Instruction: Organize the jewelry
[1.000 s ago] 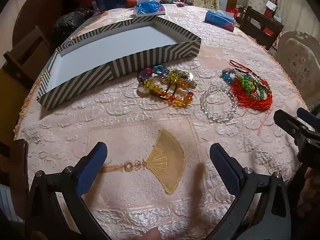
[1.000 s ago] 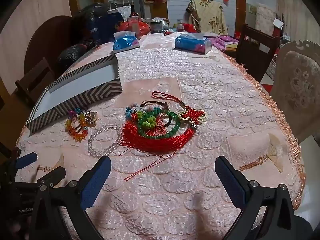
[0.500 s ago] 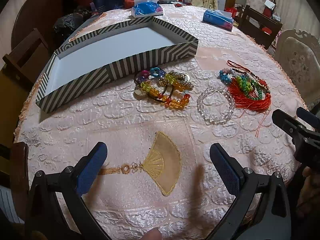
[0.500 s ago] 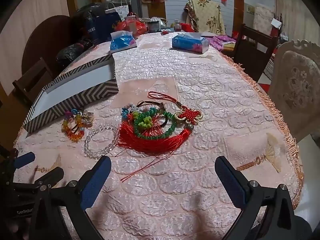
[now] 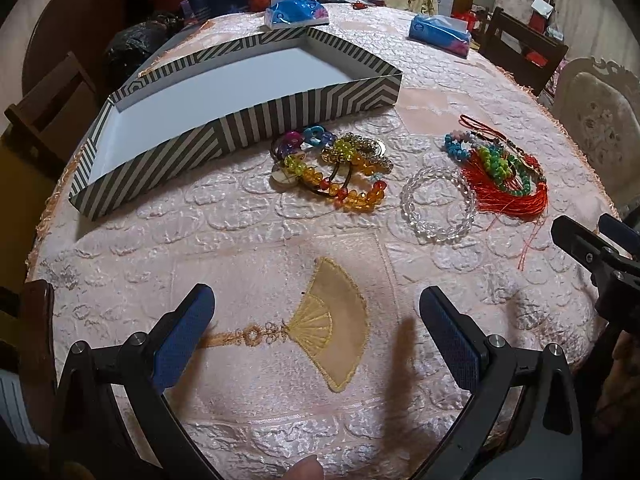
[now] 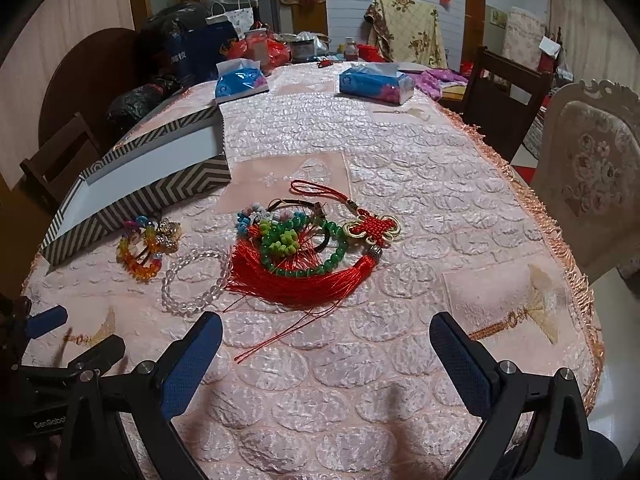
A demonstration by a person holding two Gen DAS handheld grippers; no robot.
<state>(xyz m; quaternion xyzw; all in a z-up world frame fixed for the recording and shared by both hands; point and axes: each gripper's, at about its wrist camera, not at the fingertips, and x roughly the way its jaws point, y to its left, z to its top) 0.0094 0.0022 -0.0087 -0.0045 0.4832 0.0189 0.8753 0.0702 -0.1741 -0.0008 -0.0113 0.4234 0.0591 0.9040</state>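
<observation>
A striped box (image 5: 224, 136) with a white inside lies open on the pink tablecloth; it also shows in the right wrist view (image 6: 132, 196). In front of it lies a heap of coloured bead bracelets (image 5: 332, 168) (image 6: 146, 246). A clear bead bracelet (image 5: 438, 210) (image 6: 196, 282) lies to their right. Further right a red tassel knot with green beads (image 5: 504, 180) (image 6: 316, 256) lies in a pile. My left gripper (image 5: 316, 328) is open and empty above the cloth near the front edge. My right gripper (image 6: 326, 352) is open and empty, just short of the tassel.
Two blue tissue packs (image 6: 240, 84) (image 6: 374, 82) sit at the far side, with bags and clutter behind. Chairs (image 6: 592, 184) stand around the round table. A fan design (image 5: 332, 336) is embroidered on the cloth beneath my left gripper.
Both grippers have drifted slightly; the jewelry sits a little lower and closer in both views. Nothing was taken hold of or moved on the table.
</observation>
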